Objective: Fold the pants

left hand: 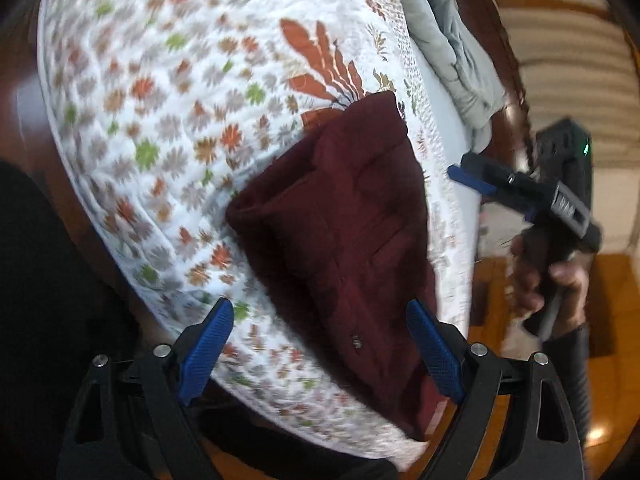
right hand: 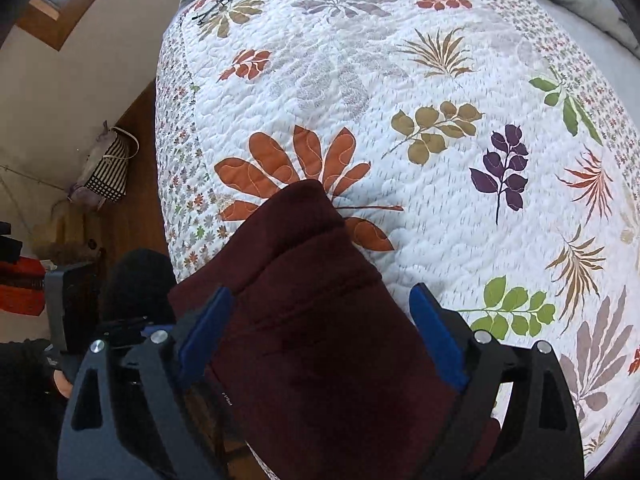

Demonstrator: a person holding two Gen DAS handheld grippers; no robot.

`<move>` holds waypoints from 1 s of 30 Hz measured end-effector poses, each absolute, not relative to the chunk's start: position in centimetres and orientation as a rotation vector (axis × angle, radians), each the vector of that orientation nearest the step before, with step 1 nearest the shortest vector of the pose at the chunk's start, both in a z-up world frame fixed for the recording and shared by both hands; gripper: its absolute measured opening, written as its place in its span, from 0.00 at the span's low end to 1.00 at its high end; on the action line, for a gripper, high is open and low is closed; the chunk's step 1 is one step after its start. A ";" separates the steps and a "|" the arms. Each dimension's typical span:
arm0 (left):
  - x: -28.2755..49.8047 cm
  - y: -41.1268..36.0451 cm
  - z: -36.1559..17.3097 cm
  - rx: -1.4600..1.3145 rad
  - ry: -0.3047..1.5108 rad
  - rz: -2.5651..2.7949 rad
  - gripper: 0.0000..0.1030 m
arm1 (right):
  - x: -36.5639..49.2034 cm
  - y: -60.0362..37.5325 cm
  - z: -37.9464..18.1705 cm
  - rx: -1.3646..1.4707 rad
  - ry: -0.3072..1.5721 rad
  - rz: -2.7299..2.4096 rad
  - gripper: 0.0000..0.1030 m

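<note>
Maroon fabric, the folded pants (left hand: 340, 216), lies on the bed's floral quilt (left hand: 160, 100) near its edge in the left wrist view. The left gripper (left hand: 320, 348) hovers above the quilt and the pants' near end, its blue-padded fingers (left hand: 206, 352) spread wide with nothing pinched. To the right, beyond the bed edge, a hand (left hand: 552, 280) holds the right gripper (left hand: 470, 178) by its handle, pointing toward the quilt; its finger spread cannot be read from here. A grey blanket (left hand: 448, 48) is bunched at the far side, and wooden floor (left hand: 516, 300) shows below.

In the right wrist view, the right gripper (right hand: 320, 344) points steeply down over the pants (right hand: 312, 300), fingers (right hand: 436, 340) wide either side of the cloth without pressing it. The quilt (right hand: 400, 80) bears large leaf prints; eyeglasses (right hand: 220, 2) rest at its far corner. A striped bag (right hand: 106, 168) hangs by a wooden panel at left.
</note>
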State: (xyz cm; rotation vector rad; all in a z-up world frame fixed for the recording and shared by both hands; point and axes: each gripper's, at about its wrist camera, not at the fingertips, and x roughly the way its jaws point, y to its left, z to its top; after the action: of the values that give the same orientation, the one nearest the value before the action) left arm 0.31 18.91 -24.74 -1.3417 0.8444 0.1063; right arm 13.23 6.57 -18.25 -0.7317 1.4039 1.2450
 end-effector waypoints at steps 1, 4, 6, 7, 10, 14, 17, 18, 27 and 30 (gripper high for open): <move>0.3 19.0 -25.3 -1.391 0.834 0.085 0.86 | 13.3 6.5 -18.5 -0.728 1.412 1.248 0.87; 0.6 19.5 -26.7 -1.475 0.816 0.075 0.86 | 13.3 6.1 -18.9 -0.736 1.425 1.248 0.87; 0.6 20.1 -27.4 -1.519 0.804 0.096 0.86 | 13.5 5.9 -18.9 -0.739 1.430 1.239 0.87; 0.5 20.2 -27.7 -1.537 0.799 0.101 0.86 | 13.6 5.7 -18.8 -0.739 1.428 1.235 0.87; 0.8 20.3 -28.1 -1.558 0.785 0.102 0.89 | 13.7 5.3 -18.5 -0.726 1.426 1.239 0.87; 1.6 20.4 -27.7 -1.521 0.750 0.096 0.89 | 13.9 5.1 -18.5 -0.699 1.434 1.253 0.87; 2.2 20.5 -28.2 -1.506 0.747 0.099 0.89 | 13.8 5.3 -18.4 -0.711 1.446 1.276 0.87; 2.1 20.6 -28.5 -1.521 0.732 0.099 0.89 | 13.8 5.5 -18.3 -0.721 1.447 1.288 0.87; 0.8 20.1 -28.9 -1.537 0.611 0.110 0.89 | 14.1 8.7 -21.7 -0.805 1.573 1.404 0.89; 1.5 20.0 -28.9 -1.515 0.608 0.103 0.89 | 13.8 10.3 -23.5 -0.831 1.629 1.447 0.89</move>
State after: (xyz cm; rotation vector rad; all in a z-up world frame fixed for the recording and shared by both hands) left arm 1.49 19.98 -28.89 -1.5147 0.6077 0.1034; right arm 13.83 10.31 -23.54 -0.8313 1.6285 1.4469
